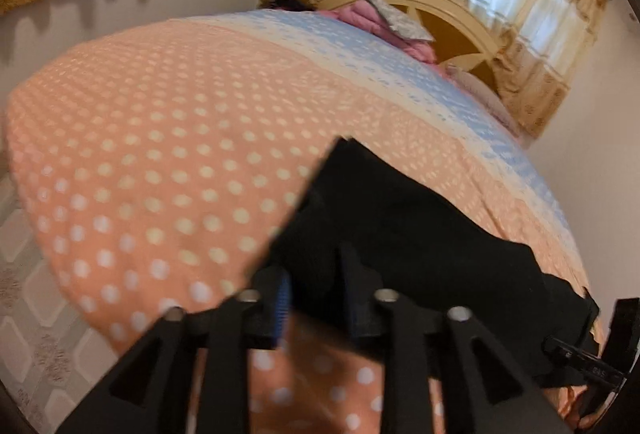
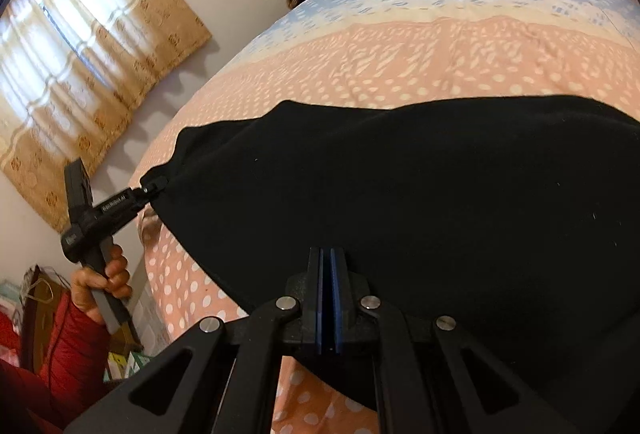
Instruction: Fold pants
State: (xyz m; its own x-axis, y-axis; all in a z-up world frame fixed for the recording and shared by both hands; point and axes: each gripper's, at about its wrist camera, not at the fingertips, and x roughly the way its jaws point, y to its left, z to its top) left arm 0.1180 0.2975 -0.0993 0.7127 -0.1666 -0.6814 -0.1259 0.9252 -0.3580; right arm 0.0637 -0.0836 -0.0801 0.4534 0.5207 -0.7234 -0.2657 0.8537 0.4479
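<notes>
Spread flat across the bed's peach, white-dotted bedspread [image 2: 400, 54]: black soft-cloth pants [image 2: 400, 194]. At their left edge, left hand-held gripper [image 1: 316, 274], black with blue pads, spread a little, cloth edge lying in the gap, pads not pressing. Gripped by a bare hand [image 2: 108, 274] in a red quilted sleeve [image 2: 68, 326]. Over the near hem, right hand-held gripper [image 2: 328, 298], its 2 pads pressed together; cannot tell whether cloth is nipped.
</notes>
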